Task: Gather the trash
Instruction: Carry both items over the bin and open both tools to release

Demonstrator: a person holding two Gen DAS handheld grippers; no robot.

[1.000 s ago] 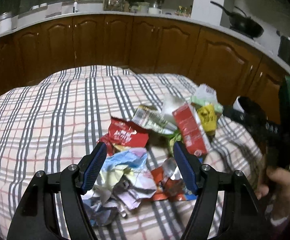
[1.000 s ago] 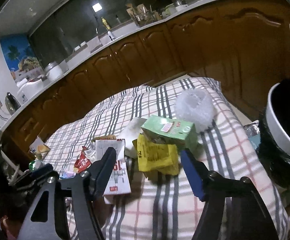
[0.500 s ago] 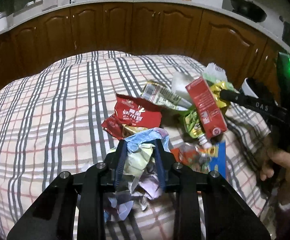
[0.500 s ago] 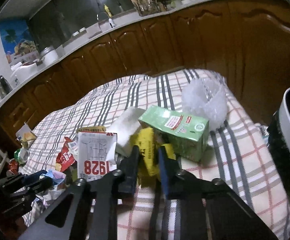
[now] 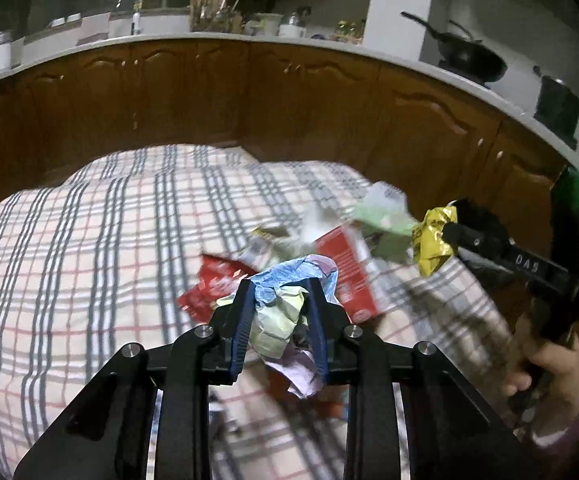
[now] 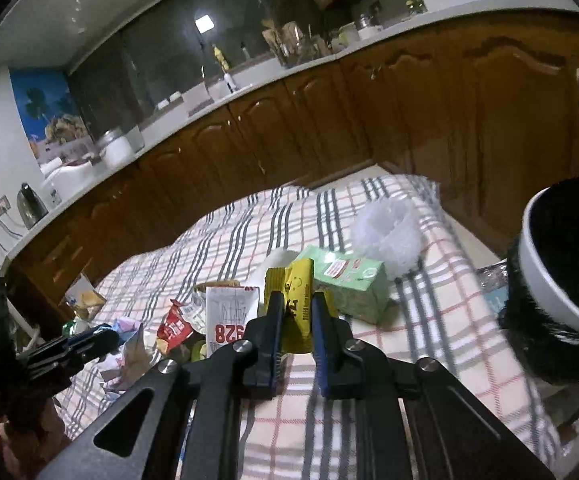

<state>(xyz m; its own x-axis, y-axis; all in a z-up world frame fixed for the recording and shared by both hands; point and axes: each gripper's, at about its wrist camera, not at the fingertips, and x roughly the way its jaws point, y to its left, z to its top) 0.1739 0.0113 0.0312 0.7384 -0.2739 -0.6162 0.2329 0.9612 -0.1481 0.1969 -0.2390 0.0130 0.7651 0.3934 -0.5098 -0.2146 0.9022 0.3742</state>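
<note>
My left gripper (image 5: 279,292) is shut on a crumpled wad of blue, yellow and lilac paper (image 5: 285,312) and holds it above the plaid tablecloth (image 5: 89,260). My right gripper (image 6: 295,300) is shut on a yellow wrapper (image 6: 298,304), lifted off the cloth; it also shows in the left wrist view (image 5: 433,240). A red carton (image 5: 349,276), a red snack bag (image 5: 213,284), a green carton (image 6: 349,284) and a white plastic wad (image 6: 387,236) lie on the cloth.
A bin with a white rim and black liner (image 6: 561,276) stands at the table's right edge. Brown kitchen cabinets (image 5: 289,108) run behind the table. More wrappers (image 6: 85,300) lie at the table's far left end.
Both grippers have risen from the cloth with their catches: the left with the paper wad, the right with the yellow wrapper. One second ago both were open over the pile.
</note>
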